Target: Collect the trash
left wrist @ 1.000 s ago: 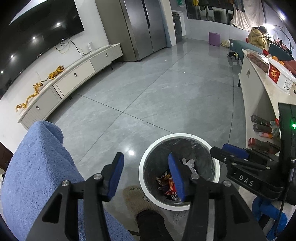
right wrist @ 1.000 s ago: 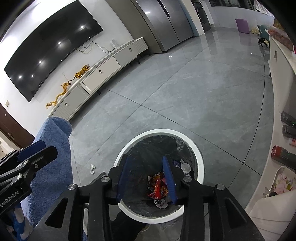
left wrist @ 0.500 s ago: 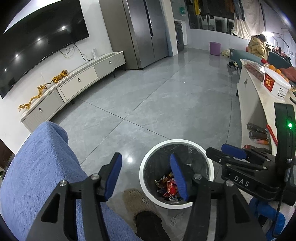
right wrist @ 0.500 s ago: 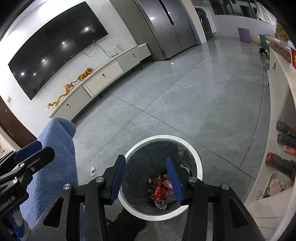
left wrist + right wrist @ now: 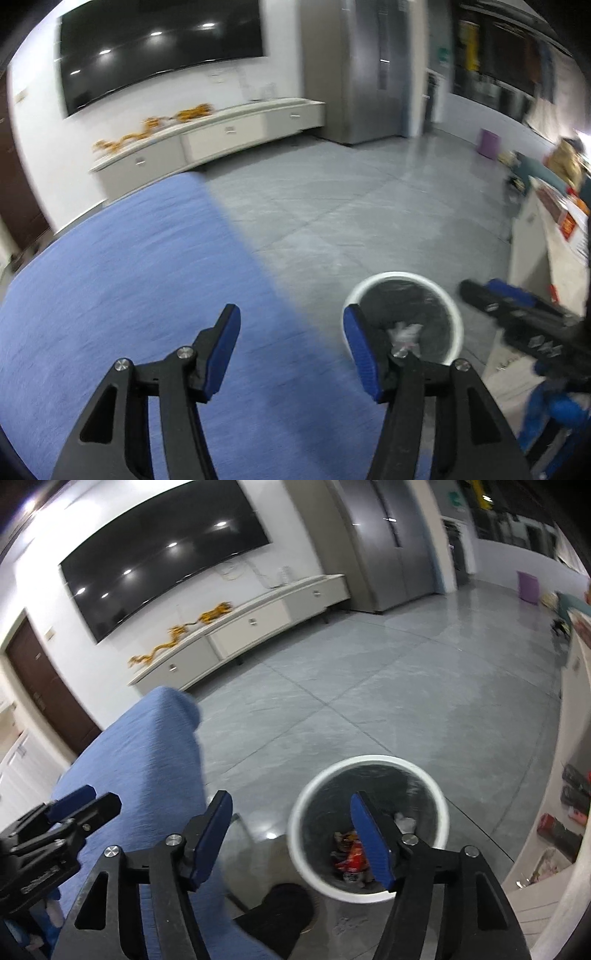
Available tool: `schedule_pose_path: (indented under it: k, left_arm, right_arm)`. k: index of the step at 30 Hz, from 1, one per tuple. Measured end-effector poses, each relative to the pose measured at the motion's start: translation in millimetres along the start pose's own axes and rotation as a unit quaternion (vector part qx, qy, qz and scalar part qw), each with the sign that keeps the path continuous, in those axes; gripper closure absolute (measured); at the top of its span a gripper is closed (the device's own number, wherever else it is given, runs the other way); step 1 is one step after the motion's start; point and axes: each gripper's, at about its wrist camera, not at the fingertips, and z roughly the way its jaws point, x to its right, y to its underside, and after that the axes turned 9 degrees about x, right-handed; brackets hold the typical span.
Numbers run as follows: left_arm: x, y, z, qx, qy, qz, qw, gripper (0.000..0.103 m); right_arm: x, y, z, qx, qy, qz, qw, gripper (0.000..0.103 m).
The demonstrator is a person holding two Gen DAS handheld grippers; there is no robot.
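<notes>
A round white-rimmed trash bin (image 5: pixel 441 805) with a dark liner stands on the grey floor; it also shows in the left wrist view (image 5: pixel 456 321). Red and orange wrappers (image 5: pixel 351 856) and white crumpled paper (image 5: pixel 404 332) lie inside it. My right gripper (image 5: pixel 291 812) is open and empty, above the bin's left side. My left gripper (image 5: pixel 291 325) is open and empty, over the blue fabric to the left of the bin. Each gripper shows in the other's view, the left one (image 5: pixel 81 805) and the right one (image 5: pixel 495 299).
A blue fabric-covered seat (image 5: pixel 129 277) fills the left; it also shows in the right wrist view (image 5: pixel 155 760). A pale counter (image 5: pixel 550 254) with items runs along the right. A low white TV cabinet (image 5: pixel 258 624) and a wall TV (image 5: pixel 166 554) stand beyond the grey floor (image 5: pixel 369 701).
Both grippers have swung left and tilted up, so the bin sits further right and lower. The right gripper's jaws have opened wider. The left view is now motion-blurred.
</notes>
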Motion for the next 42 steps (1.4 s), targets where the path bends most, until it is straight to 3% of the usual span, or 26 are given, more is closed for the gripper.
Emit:
schedule_pose_path:
  k: [7, 10, 15, 19, 23, 26, 28, 40, 42]
  left_arm:
    - [-113, 41, -36, -0.009, -0.099, -0.068, 0.9927, 0.047]
    - [-163, 63, -49, -0.017, -0.143, -0.102, 0.9842, 0.047]
    - [-233, 97, -69, -0.027, -0.209, -0.158, 0.9647, 0.047]
    - [-277, 117, -80, -0.036, -0.230, -0.216, 0.9481, 0.046]
    - [-294, 124, -86, -0.035, -0.239, -0.243, 0.9395, 0.046]
    - [-295, 126, -82, -0.042, -0.239, -0.245, 0.9385, 0.046]
    - [-291, 126, -80, -0.046, -0.239, -0.240, 0.9399, 0.046]
    - [-290, 123, -68, -0.064, -0.246, -0.217, 0.9425, 0.045]
    - [-291, 123, -67, -0.066, -0.248, -0.217, 0.9417, 0.040]
  right_arm:
    - [-97, 11, 6, -0.023, -0.056, -0.070, 0.996, 0.018]
    - [-141, 24, 17, -0.042, -0.067, -0.111, 0.991, 0.002]
    - [-210, 54, 45, -0.078, -0.083, -0.176, 0.978, 0.000]
    - [-246, 73, 65, -0.100, -0.083, -0.199, 0.971, 0.000]
    - [-277, 88, 85, -0.121, -0.083, -0.216, 0.965, 0.000]
    - [-297, 99, 95, -0.125, -0.079, -0.238, 0.960, 0.000]
    - [-308, 105, 100, -0.124, -0.054, -0.266, 0.954, 0.000]
    - [-308, 104, 105, -0.125, -0.055, -0.265, 0.955, 0.000]
    - [-304, 104, 103, -0.125, -0.055, -0.264, 0.955, 0.000]
